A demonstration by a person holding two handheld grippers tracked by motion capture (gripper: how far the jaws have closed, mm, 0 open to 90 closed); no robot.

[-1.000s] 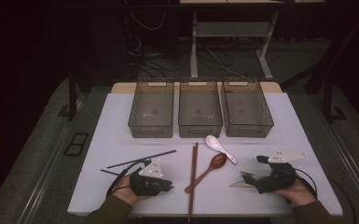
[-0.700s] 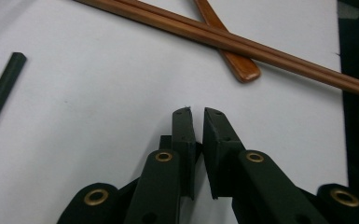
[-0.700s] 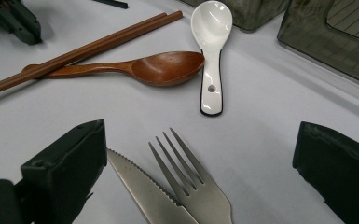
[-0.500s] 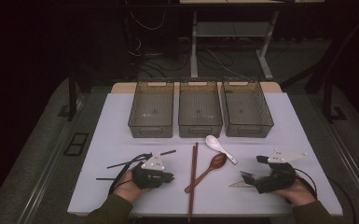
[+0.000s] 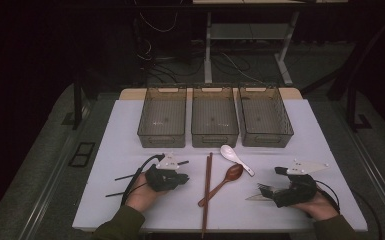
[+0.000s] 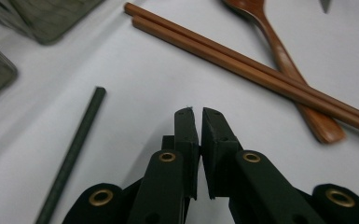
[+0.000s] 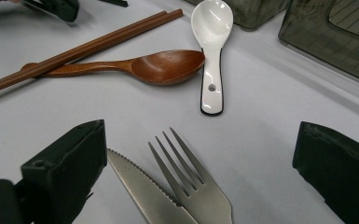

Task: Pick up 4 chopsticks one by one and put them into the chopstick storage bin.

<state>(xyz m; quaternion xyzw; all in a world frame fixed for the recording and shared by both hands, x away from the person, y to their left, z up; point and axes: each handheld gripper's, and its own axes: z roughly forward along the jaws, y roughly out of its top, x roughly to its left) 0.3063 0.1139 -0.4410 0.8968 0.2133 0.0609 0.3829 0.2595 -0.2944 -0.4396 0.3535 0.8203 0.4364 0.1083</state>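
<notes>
Two black chopsticks (image 5: 147, 175) lie on the white table (image 5: 105, 150), and they're what the left gripper (image 5: 182, 179) is hanging around. They're thin, dark, matte, squared-off sticks, lying apart from each other at a slant, mostly under the left hand (image 5: 142, 195). In the left gripper view one of them (image 6: 74, 149) runs just beside the jaws, not between them. Those jaws are pinched nearly together with nothing inside, just a sliver of a gap.

Right gripper (image 7: 200, 163) is spread wide, with a metal fork (image 7: 191, 182) and a serrated knife (image 7: 144, 191) lying between its jaws, pads not touching either.

Room-wise: the brown chopsticks (image 5: 207, 190) and wooden spoon (image 5: 225, 180) sit near on the left gripper's far side, white spoon (image 5: 236, 157) beyond. Three bins (image 5: 215, 117) line the back. Plenty of bare table toward the left edge.
</notes>
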